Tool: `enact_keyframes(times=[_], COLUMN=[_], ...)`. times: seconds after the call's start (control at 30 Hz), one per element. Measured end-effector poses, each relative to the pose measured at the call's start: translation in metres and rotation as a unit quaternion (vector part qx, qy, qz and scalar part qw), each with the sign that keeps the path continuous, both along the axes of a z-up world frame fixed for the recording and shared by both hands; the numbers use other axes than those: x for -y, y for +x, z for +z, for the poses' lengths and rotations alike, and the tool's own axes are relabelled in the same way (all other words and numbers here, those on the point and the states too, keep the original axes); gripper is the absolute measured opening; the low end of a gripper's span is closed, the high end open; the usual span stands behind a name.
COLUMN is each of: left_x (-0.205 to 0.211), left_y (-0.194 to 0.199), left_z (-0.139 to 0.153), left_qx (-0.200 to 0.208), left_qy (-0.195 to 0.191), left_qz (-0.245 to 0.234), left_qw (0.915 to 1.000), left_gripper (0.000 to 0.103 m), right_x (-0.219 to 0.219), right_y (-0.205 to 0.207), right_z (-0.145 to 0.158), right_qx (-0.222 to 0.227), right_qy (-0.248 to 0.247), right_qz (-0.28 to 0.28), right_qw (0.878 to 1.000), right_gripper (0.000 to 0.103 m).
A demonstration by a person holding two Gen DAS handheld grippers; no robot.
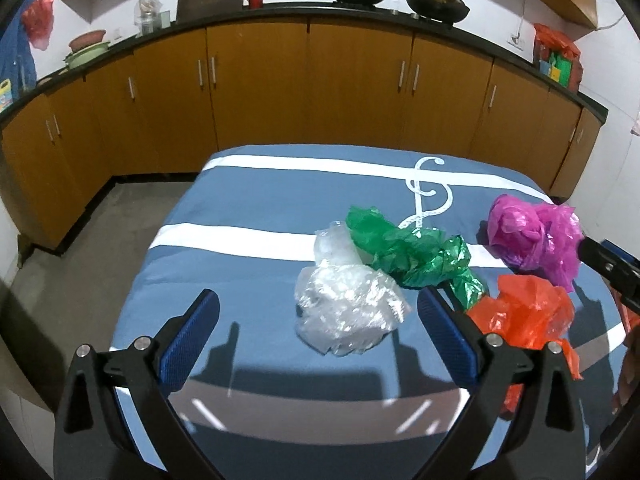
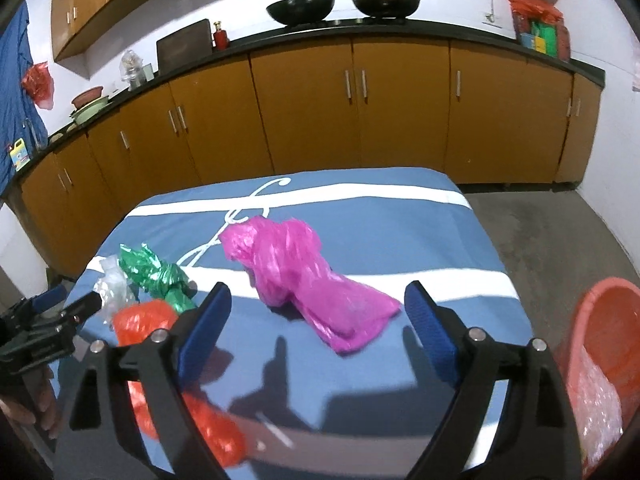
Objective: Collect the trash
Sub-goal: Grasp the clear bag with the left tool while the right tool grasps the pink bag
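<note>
The left claw stands wide apart and holds nothing; the clear plastic bag lies on the blue striped cloth just ahead between its blue pads, untouched. The right claw is also spread wide and empty, with the pink bag lying just ahead between its fingers. On the covered counter, the green bag touches the clear one, and the orange bag lies just beside it toward the near edge. An orange bin stands off the counter's right edge, crinkled clear plastic inside.
</note>
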State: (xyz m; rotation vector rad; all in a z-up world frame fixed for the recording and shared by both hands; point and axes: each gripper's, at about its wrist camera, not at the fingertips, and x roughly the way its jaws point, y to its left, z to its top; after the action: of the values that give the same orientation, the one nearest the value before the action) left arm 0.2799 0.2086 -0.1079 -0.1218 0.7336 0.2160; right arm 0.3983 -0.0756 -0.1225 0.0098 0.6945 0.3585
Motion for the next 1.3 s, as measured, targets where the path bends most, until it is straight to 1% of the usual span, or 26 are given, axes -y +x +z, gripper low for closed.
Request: enact_keyframes(times=[0.07, 0.23, 0.4, 0.53, 0.57, 0.6, 0.63, 0.67, 0.73, 0.83, 1.07, 1.3], left_x=[0.002, 0.003, -0.007, -0.007, -0.007, -0.007, -0.007, -0.007, -0.008, -0.009, -0.01, -0.008], left_y=[0.003, 0.012, 0.018, 0.022, 0.023, 0.024, 0.024, 0.025, 0.025, 0.025, 0.017, -0.001], left_z=[-0.001, -0.007, -0.015, -0.021, -0.022, -0.024, -0.025, -0.025, -0.025, -0.024, -0.018, 0.001], left_qx=[-0.004, -0.02, -0.038, -0.053, -0.055, -0.058, -0.061, -0.062, -0.061, -0.058, -0.048, -0.017], left_qy=[-0.002, 0.012, -0.02, -0.034, -0.037, -0.04, -0.043, -0.046, -0.052, -0.054, -0.055, -0.054], left_qz=[-0.005, -0.003, 0.001, -0.005, -0.006, -0.008, -0.008, -0.008, -0.007, -0.009, -0.01, -0.026], left_qw=[1.0, 0.9997, 0.9991, 0.998, 0.9978, 0.9975, 0.9972, 0.997, 0.9967, 0.9968, 0.9973, 0.9981], left_gripper=[0.098, 0.098, 0.097, 0.086, 0.083, 0.079, 0.074, 0.072, 0.064, 0.056, 0.05, 0.048], right_x=[-0.007, -0.025, -0.031, -0.034, -0.034, -0.035, -0.035, -0.034, -0.034, -0.033, -0.024, -0.004], right_y=[0.006, 0.021, 0.028, 0.03, 0.031, 0.031, 0.032, 0.032, 0.031, 0.029, 0.021, 0.005], right_z=[-0.002, -0.011, -0.02, -0.025, -0.027, -0.028, -0.029, -0.029, -0.029, -0.029, -0.026, -0.011], right_qx=[-0.002, -0.008, -0.021, -0.028, -0.031, -0.034, -0.036, -0.037, -0.036, -0.035, -0.04, -0.03], right_qy=[-0.004, -0.025, -0.032, -0.038, -0.038, -0.039, -0.038, -0.037, -0.036, -0.038, -0.022, -0.004], right_qz=[0.007, 0.024, 0.03, 0.034, 0.034, 0.034, 0.034, 0.034, 0.033, 0.033, 0.03, 0.019], right_qw=[1.0, 0.999, 0.999, 0.998, 0.998, 0.998, 0.998, 0.998, 0.998, 0.998, 0.999, 0.999], right_gripper=[0.086, 0.086, 0.077, 0.069, 0.065, 0.06, 0.057, 0.054, 0.05, 0.045, 0.042, 0.042])
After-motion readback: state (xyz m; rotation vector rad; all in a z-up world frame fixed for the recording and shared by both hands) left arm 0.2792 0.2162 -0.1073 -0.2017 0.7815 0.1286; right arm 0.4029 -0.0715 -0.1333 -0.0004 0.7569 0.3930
